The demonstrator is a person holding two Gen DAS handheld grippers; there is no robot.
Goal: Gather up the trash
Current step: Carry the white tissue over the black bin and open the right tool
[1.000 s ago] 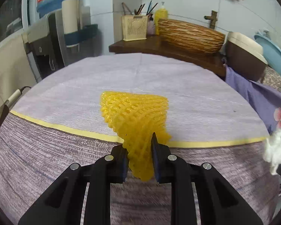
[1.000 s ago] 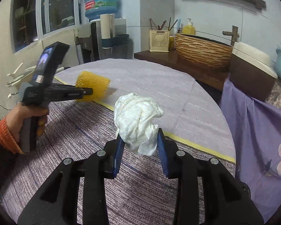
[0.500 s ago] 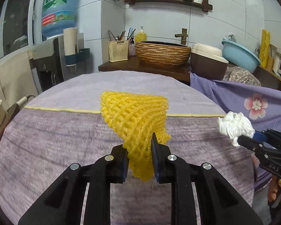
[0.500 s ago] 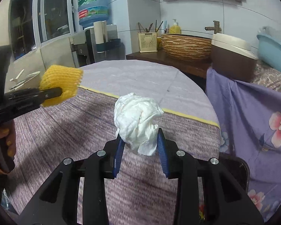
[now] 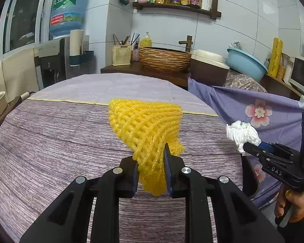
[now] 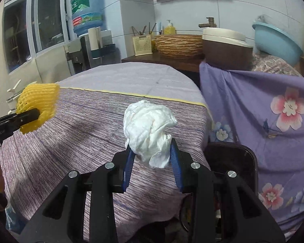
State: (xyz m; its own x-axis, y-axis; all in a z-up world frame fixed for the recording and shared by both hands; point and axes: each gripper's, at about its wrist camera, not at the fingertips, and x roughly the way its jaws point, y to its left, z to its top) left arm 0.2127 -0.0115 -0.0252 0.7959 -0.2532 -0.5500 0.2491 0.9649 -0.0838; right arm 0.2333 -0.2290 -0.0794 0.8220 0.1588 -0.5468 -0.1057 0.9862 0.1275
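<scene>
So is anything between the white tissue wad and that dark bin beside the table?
Nothing visible. The right gripper holds the tissue wad above the table edge, and the dark bin sits open just to its right, below.

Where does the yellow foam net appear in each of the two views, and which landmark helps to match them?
Left wrist view: yellow foam net at centre, clamped in the left gripper.
Right wrist view: yellow foam net at far left edge, above the table.
Shared landmark: the woven brown basin on the back counter.
</scene>
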